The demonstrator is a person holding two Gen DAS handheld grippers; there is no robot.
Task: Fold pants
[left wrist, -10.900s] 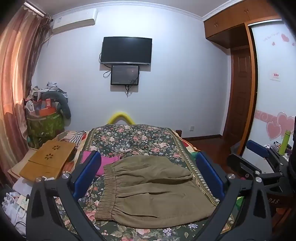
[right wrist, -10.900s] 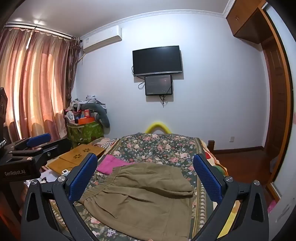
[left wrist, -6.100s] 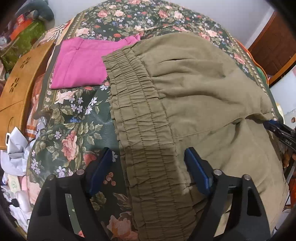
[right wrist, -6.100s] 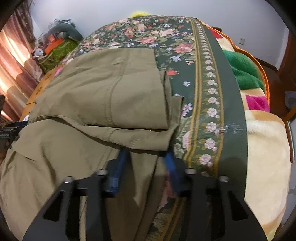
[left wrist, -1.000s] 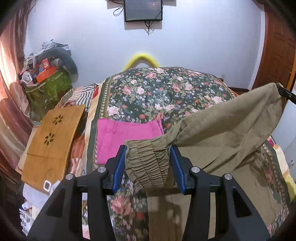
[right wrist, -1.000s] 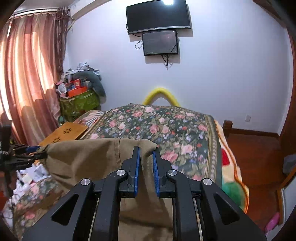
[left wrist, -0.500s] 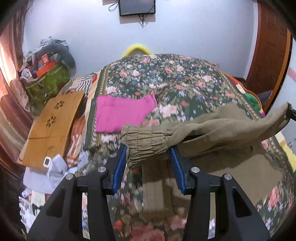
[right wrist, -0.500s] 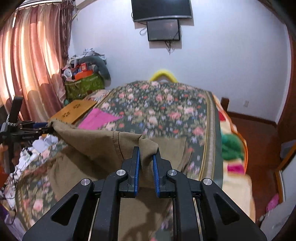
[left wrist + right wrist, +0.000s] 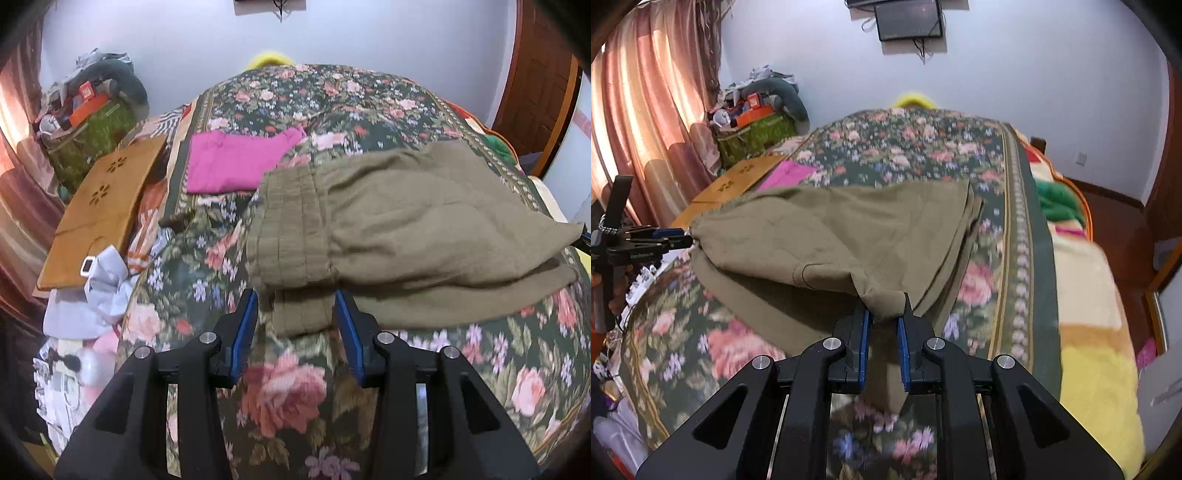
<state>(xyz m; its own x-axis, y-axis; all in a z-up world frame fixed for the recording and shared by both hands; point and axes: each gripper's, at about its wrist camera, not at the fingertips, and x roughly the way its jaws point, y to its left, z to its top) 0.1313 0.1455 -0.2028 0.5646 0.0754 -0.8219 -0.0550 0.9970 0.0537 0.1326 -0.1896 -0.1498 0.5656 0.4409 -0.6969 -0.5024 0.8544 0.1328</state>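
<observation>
The olive pants (image 9: 424, 229) lie across the floral bed, folded over on themselves so that two layers show. My left gripper (image 9: 295, 306) is shut on the bunched elastic waistband (image 9: 291, 229), low over the bedspread. My right gripper (image 9: 882, 317) is shut on the leg end of the pants (image 9: 849, 240), with a fold of cloth hanging down between its blue pads (image 9: 863, 332). In the right wrist view the left gripper (image 9: 676, 236) shows at the far left, at the other end of the stretched cloth.
A folded pink garment (image 9: 236, 162) lies just beyond the waistband. A wooden lap board (image 9: 99, 206) and loose clutter (image 9: 92, 291) sit off the bed's left side. A green and yellow blanket (image 9: 1082, 295) covers the right edge. Curtains (image 9: 646, 110) hang on the left.
Both grippers have come down and forward with the pants. The cloth, held up in the air before, now rests on the bed as a folded double layer.
</observation>
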